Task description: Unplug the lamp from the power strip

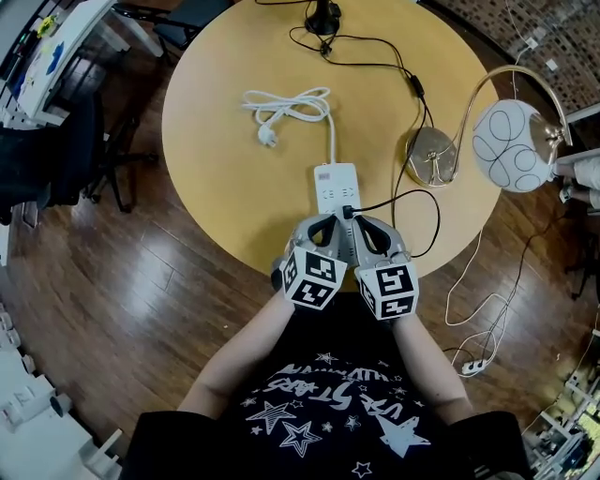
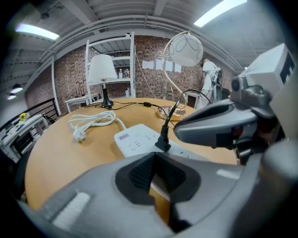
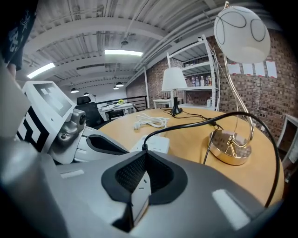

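A white power strip (image 1: 336,186) lies on the round wooden table (image 1: 216,141), and the lamp's black plug (image 1: 347,212) sits in its near end. From the plug the black cord runs right to the lamp's gold base (image 1: 431,156) under a white globe shade (image 1: 511,145). My left gripper (image 1: 328,225) and right gripper (image 1: 367,227) hover side by side at the table's near edge, just short of the strip. Both are shut and hold nothing. The plug (image 2: 163,142) stands just ahead of the left gripper (image 2: 156,176). It also shows as the plug (image 3: 145,148) just beyond the right gripper (image 3: 142,179).
The strip's own white cord (image 1: 286,106) lies coiled at the table's far left. A second lamp (image 1: 323,17) with a black base stands at the far edge, and its thin black cable crosses the tabletop. More cables and a plug block (image 1: 473,366) lie on the wooden floor at right.
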### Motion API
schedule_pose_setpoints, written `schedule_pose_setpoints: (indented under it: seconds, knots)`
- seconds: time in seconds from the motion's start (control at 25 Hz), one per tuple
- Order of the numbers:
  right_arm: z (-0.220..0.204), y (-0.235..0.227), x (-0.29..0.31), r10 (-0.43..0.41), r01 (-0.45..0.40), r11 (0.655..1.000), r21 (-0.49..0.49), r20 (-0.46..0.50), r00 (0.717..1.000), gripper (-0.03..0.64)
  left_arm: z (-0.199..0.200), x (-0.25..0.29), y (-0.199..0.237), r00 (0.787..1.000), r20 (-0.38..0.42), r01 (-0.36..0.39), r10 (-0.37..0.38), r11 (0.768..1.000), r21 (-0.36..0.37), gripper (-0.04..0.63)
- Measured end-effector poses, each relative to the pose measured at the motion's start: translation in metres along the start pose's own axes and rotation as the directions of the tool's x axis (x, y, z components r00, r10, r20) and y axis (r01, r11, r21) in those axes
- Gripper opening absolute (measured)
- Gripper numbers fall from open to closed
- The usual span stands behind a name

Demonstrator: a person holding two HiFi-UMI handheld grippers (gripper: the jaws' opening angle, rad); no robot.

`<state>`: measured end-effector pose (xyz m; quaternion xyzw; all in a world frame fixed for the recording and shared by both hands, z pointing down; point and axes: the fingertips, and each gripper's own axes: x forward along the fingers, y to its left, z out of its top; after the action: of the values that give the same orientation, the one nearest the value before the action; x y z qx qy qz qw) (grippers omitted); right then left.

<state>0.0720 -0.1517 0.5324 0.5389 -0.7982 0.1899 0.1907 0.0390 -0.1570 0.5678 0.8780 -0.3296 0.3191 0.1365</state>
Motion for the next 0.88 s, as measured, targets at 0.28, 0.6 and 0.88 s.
schedule_pose_setpoints:
  seconds: [0.28,0.6,0.88]
  knots:
    - [-0.004,0.005,0.01,0.06,-0.061,0.998,-0.018,-0.029,0.998,0.068,-0.001,0.0,0.001,0.999,-0.015,-0.038,0.038,0.999,-0.019,0.005]
    - [-0.01,0.004,0.024,0.081,-0.083,0.996,-0.021,-0.07,0.994,0.133,-0.001,-0.001,0.002,0.998,-0.025,-0.065,0.064,0.997,-0.047,0.005]
    - [-0.003,0.003,0.035,0.079,-0.083,0.995,-0.058,-0.065,0.995,0.1,-0.001,0.0,0.002,0.997,-0.027,-0.071,0.07,0.995,-0.067,0.005]
